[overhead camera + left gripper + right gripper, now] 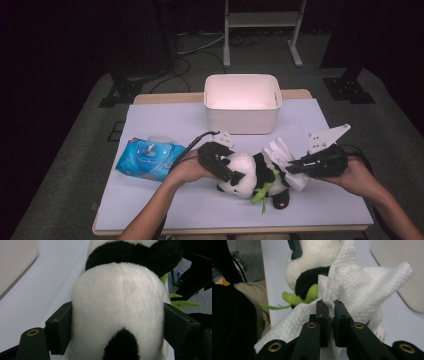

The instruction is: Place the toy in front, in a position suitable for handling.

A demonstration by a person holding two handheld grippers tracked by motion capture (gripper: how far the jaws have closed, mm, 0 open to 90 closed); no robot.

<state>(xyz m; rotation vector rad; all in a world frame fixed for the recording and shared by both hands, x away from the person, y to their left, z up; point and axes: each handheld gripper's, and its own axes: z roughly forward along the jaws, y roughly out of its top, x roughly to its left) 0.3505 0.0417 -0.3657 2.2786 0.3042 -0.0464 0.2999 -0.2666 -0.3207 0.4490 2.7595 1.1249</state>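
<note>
A plush panda [250, 176] with a green bamboo sprig lies on the white table cover near the front edge. My left gripper [226, 172] is shut on the panda's white head [117, 312], one jaw pressed into each side. My right gripper [296, 167] is shut on a white wet wipe [286, 161], pinched between the closed jaws in the right gripper view, where the wipe [362, 290] drapes over the panda's black-and-white body [312, 267]. The wipe rests against the panda's back half.
A white rectangular bin [242, 103] stands at the back middle of the table. A blue pack of wet wipes [148, 157] lies to the left of my left hand. A metal stand's legs [260, 30] are on the floor beyond the table.
</note>
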